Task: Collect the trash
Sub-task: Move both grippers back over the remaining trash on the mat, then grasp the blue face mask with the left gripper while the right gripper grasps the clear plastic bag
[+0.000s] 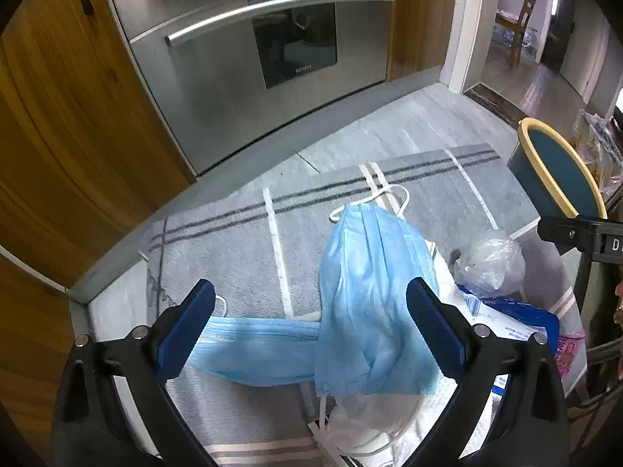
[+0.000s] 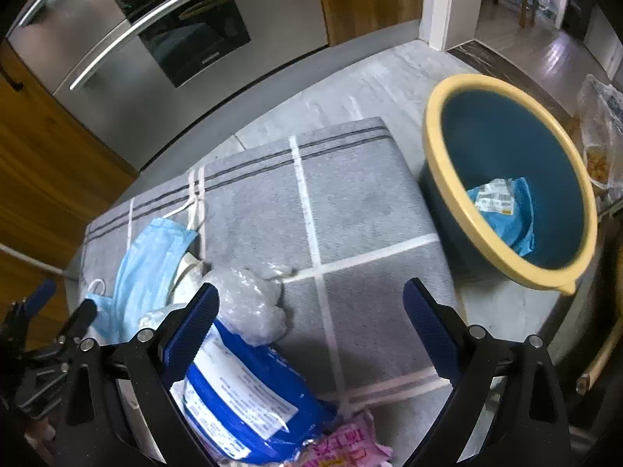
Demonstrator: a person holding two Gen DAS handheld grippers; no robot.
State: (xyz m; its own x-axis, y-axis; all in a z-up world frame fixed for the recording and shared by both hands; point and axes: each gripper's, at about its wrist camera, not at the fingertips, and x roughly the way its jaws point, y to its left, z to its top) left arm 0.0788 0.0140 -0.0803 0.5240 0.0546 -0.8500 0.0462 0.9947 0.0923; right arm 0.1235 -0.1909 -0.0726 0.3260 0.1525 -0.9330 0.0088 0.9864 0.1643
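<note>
Trash lies on a grey striped mat [image 2: 350, 210]. Blue face masks [image 1: 370, 295] lie draped over white trash between the wide-open fingers of my left gripper [image 1: 311, 327], which holds nothing. They also show in the right wrist view [image 2: 152, 257]. A crumpled clear plastic bag [image 2: 249, 303], a blue wipes packet [image 2: 241, 401] and a pink wrapper [image 2: 346, 447] lie by my right gripper [image 2: 311, 330], open and empty. A dark blue bin with a yellow rim [image 2: 502, 183] stands to the right, holding a blue packet.
A steel oven [image 1: 249, 62] and wooden cabinets [image 1: 58, 124] stand behind the mat. A doorway at the right leads to a room with a wooden chair [image 1: 521, 19]. A clear bag of food [image 2: 599, 136] sits beside the bin.
</note>
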